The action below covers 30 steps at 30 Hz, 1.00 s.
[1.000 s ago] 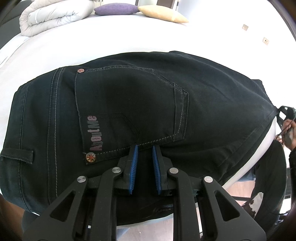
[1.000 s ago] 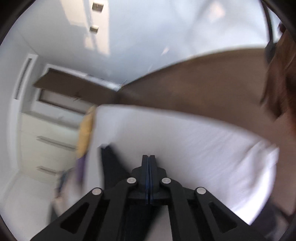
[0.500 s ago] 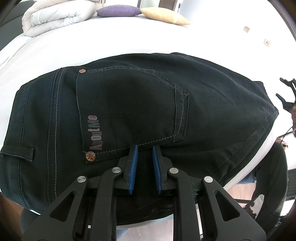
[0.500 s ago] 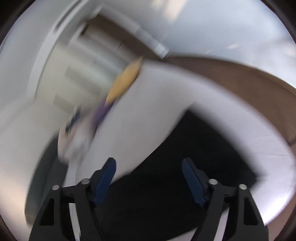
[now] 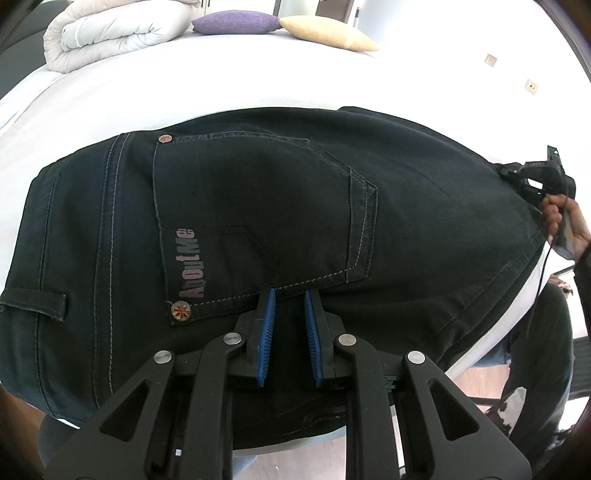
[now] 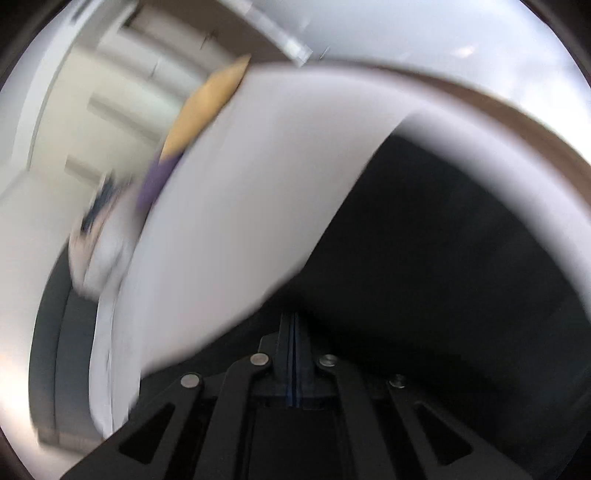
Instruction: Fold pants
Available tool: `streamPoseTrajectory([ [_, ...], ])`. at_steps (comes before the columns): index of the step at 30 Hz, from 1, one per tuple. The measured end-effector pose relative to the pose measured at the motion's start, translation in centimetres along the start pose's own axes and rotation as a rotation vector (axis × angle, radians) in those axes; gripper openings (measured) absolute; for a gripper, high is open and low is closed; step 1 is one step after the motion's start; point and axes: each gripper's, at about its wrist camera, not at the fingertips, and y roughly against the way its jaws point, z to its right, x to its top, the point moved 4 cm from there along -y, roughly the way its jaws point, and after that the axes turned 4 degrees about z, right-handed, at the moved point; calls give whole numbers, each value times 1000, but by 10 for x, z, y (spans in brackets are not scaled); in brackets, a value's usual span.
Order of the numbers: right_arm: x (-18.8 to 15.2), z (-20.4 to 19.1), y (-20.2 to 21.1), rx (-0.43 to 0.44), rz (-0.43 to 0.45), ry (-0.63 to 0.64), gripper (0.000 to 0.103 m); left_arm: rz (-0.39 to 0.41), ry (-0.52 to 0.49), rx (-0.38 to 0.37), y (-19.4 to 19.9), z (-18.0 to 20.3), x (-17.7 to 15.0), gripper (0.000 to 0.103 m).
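Dark folded pants (image 5: 258, 206) lie across the near edge of a white bed (image 5: 221, 81), back pocket up and waistband to the left. My left gripper (image 5: 288, 295) sits at their near edge below the pocket, its blue pads narrowly apart with dark fabric between them. In the blurred right wrist view the pants (image 6: 443, 277) fill the right side. My right gripper (image 6: 294, 321) is shut there, pads together at the cloth's edge; whether it pinches fabric does not show. From the left wrist view, the right gripper (image 5: 504, 170) is at the pants' right end, held by a hand (image 5: 565, 218).
At the far side of the bed lie a rolled white duvet (image 5: 118, 33), a purple cushion (image 5: 232, 20) and a yellow cushion (image 5: 328, 33). A person's dark trouser legs (image 5: 535, 369) stand by the bed's near right corner. White cupboards (image 6: 110, 110) stand beyond the bed.
The right gripper swung in from beyond the bed to the pants' right end, rolling as it came; its jaws opened wide, then closed. The left gripper and the pants kept still.
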Motion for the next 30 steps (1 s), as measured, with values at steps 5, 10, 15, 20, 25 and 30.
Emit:
streamPoseTrajectory([
  [5,42,41,61,-205,321,-126,4,7,4,0,0,-1,-1,16],
  [10,-9,-6,92,21,226,-3,11,19,11,3,0,-1,-4,16],
  [15,-156,-97,49,307,-168,188,12,18,0,20,0,3,-6,16],
  [20,-185,-73,22,267,-241,102,0,20,-20,23,1,8,-6,16],
  [25,-126,18,77,109,-6,-56,0,24,-17,22,-1,9,-5,16],
  [30,-70,93,141,-71,217,-147,0,32,-17,9,5,7,-10,17],
])
